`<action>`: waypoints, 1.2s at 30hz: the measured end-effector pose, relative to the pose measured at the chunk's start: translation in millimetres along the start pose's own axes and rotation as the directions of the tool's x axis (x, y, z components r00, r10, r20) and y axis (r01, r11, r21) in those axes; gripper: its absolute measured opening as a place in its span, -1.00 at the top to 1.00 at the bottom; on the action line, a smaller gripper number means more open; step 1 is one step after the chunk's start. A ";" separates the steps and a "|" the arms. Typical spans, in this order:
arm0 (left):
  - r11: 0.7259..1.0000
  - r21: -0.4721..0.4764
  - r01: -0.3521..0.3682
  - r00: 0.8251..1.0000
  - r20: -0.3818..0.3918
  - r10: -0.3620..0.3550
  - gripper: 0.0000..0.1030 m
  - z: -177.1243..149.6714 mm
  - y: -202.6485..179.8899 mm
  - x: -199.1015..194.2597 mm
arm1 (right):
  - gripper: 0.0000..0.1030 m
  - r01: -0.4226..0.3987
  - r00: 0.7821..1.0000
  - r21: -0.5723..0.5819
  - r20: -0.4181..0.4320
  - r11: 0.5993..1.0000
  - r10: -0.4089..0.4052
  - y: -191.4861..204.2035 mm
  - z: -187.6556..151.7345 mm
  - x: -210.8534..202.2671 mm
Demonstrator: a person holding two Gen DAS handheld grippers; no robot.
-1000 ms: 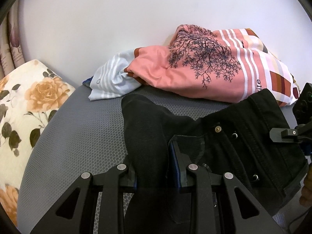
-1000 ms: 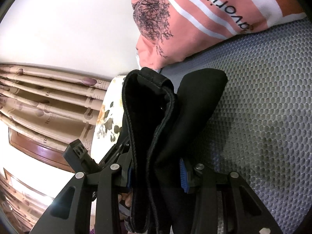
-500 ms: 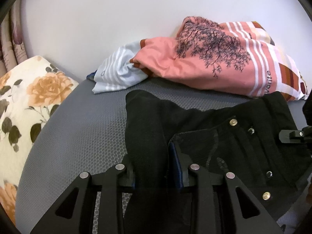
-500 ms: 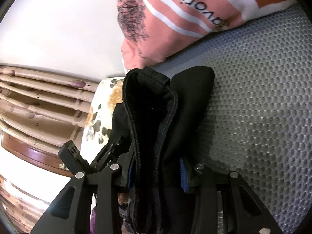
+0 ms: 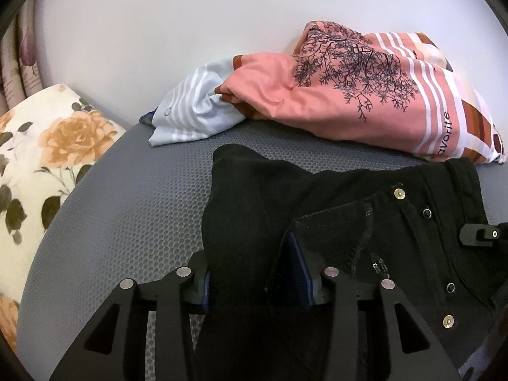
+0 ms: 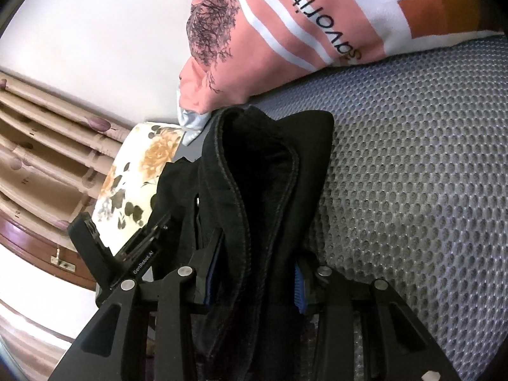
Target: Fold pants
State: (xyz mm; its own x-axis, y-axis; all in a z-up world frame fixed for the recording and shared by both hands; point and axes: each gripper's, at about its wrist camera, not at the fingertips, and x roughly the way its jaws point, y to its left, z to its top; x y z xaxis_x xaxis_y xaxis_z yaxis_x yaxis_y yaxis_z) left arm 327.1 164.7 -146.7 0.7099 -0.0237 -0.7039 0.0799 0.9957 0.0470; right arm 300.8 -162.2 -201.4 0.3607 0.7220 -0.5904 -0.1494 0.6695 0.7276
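Left wrist view: left gripper [image 5: 255,273] jaws opening, a fold of the black pants [image 5: 333,209] between them. Right gripper [image 6: 254,273] clamps the pants' thick edge. Pants lie on the grey mesh mat [image 5: 127,197]; beyond the pants, a pink shirt [image 5: 333,101].

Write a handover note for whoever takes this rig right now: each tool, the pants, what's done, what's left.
Left tool: jaws opening, black pants fabric between them.
Right tool: clamped on a bunched waistband edge.
Pants: on the grey mesh mattress, waist and fly buttons showing, in front of the pink shirt.
Done: pants doubled over and laid down.
Left: release both tools, finish and flatten the fold.
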 end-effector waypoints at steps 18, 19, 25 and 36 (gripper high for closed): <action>0.994 0.048 -0.103 0.985 0.145 0.095 -0.30 -4.7 -6.5 -37.3 | 0.15 0.169 0.982 -0.055 0.099 0.984 -0.163 23.5 -13.6 -11.8; 0.994 0.045 -0.101 0.983 0.159 0.092 -0.36 -5.6 -6.5 -42.4 | 0.14 0.220 0.970 -0.085 0.123 0.972 -0.209 32.4 -16.8 -14.8; 0.992 0.044 -0.115 0.976 0.190 0.105 -0.57 -13.2 -12.5 -61.0 | -0.17 0.414 0.893 -0.225 0.289 0.882 -0.346 82.3 -43.8 -33.1; 0.998 0.021 -0.058 0.977 0.206 0.053 -0.72 -31.2 -10.7 -64.6 | -0.89 0.448 0.869 -0.313 0.373 0.837 -0.326 129.0 -81.1 -24.0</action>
State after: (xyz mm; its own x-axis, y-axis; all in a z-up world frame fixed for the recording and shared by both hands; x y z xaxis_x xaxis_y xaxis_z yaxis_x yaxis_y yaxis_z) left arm 258.5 158.4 -123.9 0.8420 0.0110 -0.5394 0.0529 0.9933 0.1030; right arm 198.2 -79.1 -121.7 0.7055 0.3441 -0.6196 -0.2513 0.9389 0.2353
